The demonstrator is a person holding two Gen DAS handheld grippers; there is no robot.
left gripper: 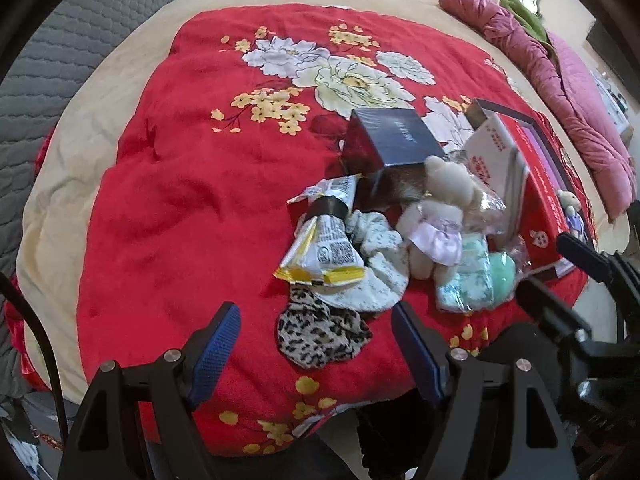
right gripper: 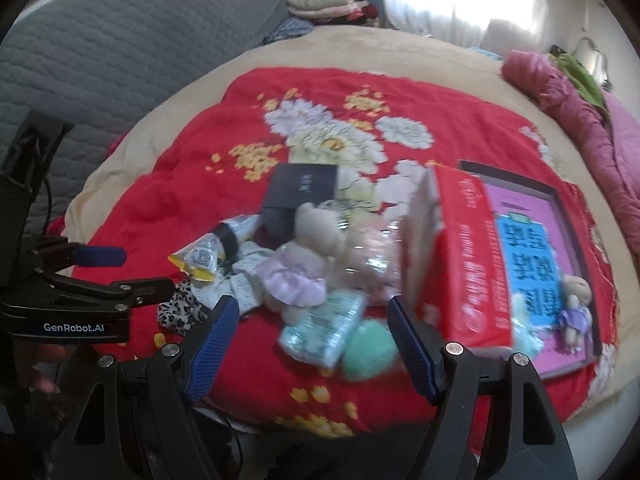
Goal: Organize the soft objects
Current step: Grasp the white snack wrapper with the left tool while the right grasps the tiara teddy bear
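Note:
A pile lies on a red floral blanket (left gripper: 180,200). It holds a cream teddy bear in a pink skirt (left gripper: 440,216) (right gripper: 304,256), a leopard-print cloth (left gripper: 320,332) (right gripper: 178,308), a white patterned cloth (left gripper: 376,276), a mint green ball (left gripper: 502,276) (right gripper: 370,350), a wrapped tissue pack (left gripper: 466,280) (right gripper: 320,330) and a snack packet (left gripper: 320,248). My left gripper (left gripper: 316,344) is open over the leopard cloth. My right gripper (right gripper: 314,340) is open around the tissue pack and ball. A small bear in purple (right gripper: 576,308) lies in the open box.
A dark box (left gripper: 394,140) (right gripper: 300,196) stands behind the pile. A red open box with a raised lid (right gripper: 464,256) and pink inside (right gripper: 532,264) sits to the right. A pink quilt (left gripper: 568,92) lies along the bed's right side. A grey headboard (right gripper: 100,64) is at the left.

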